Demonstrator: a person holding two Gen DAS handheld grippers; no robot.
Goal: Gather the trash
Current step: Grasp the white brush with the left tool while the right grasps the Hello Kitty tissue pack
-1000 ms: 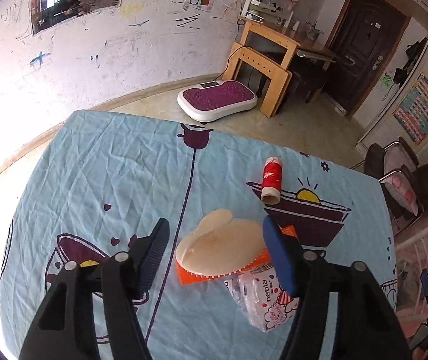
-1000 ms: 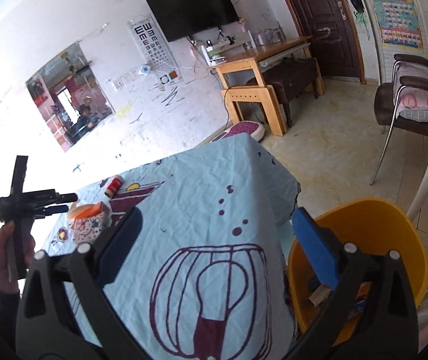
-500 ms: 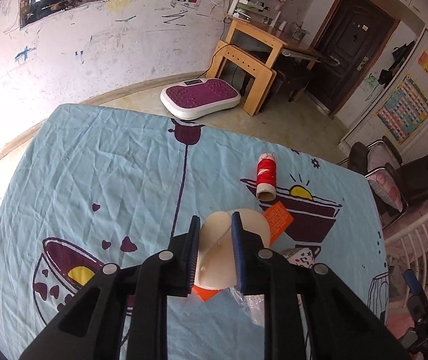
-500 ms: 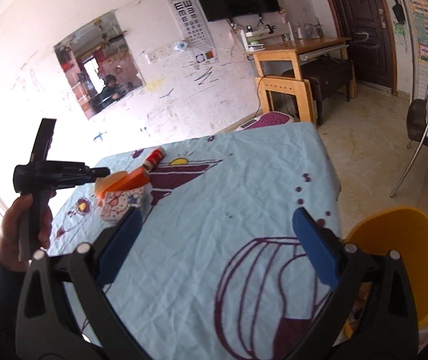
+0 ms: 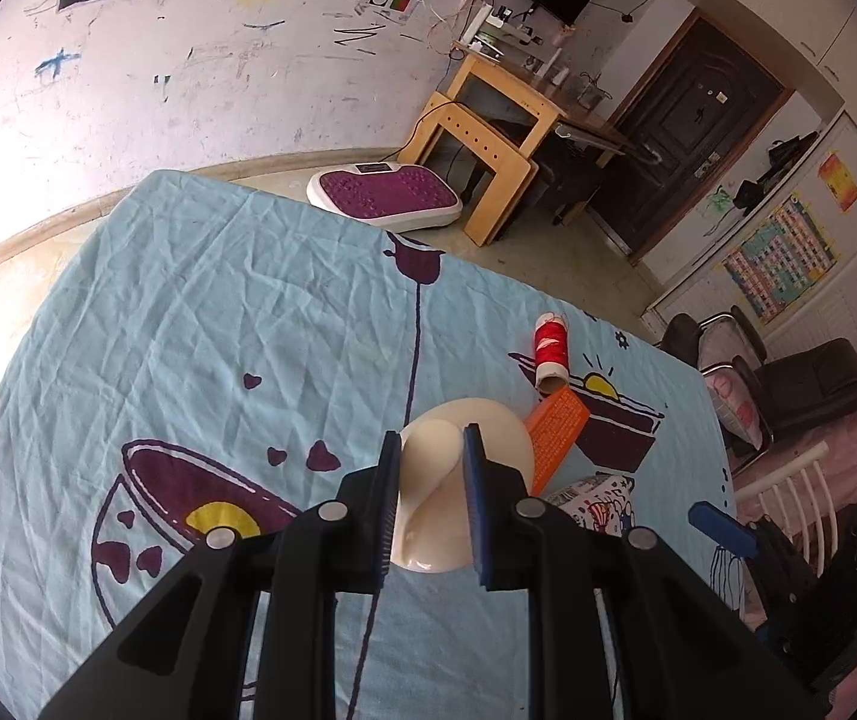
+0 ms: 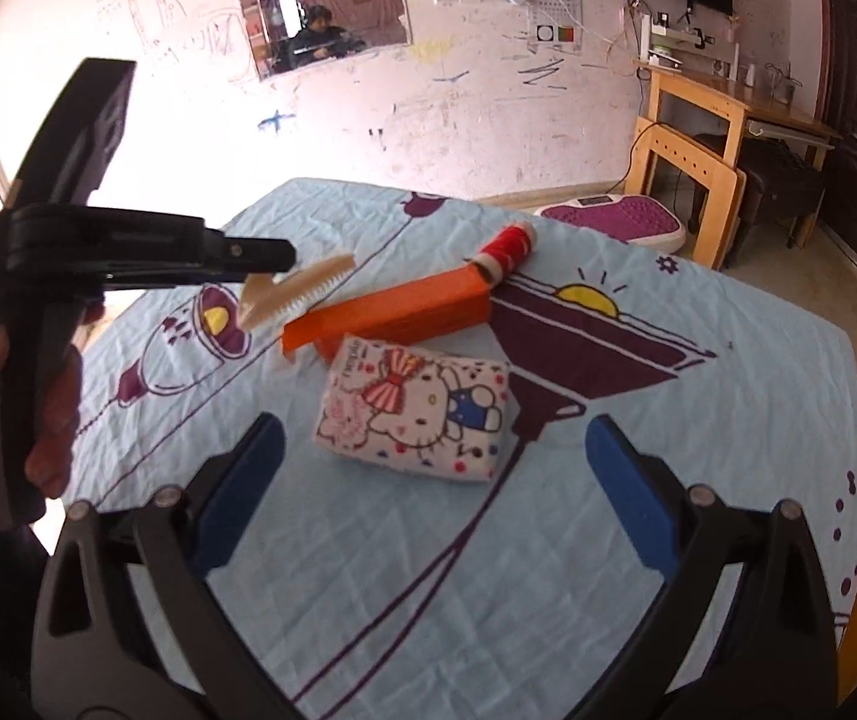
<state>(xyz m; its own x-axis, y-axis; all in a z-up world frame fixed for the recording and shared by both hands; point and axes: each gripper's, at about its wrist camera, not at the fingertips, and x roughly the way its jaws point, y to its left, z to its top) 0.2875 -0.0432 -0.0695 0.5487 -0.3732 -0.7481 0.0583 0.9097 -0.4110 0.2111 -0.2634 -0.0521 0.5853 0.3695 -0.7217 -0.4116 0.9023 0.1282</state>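
A cream-coloured plastic brush with short bristles is pinched between the left gripper pads, lifted off the cloth. Just beyond it, to the right, a flat orange cardboard box lies on its side. A red thread spool lies past the box's far end. A cartoon-printed tissue pack lies flat between and ahead of the right gripper fingers.

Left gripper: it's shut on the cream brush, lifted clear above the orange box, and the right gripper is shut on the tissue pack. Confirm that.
Wrong on one count. The right wrist view shows the right gripper open, its pads apart and short of the tissue pack. The left gripper is indeed shut on the cream brush, lifted above the orange box.
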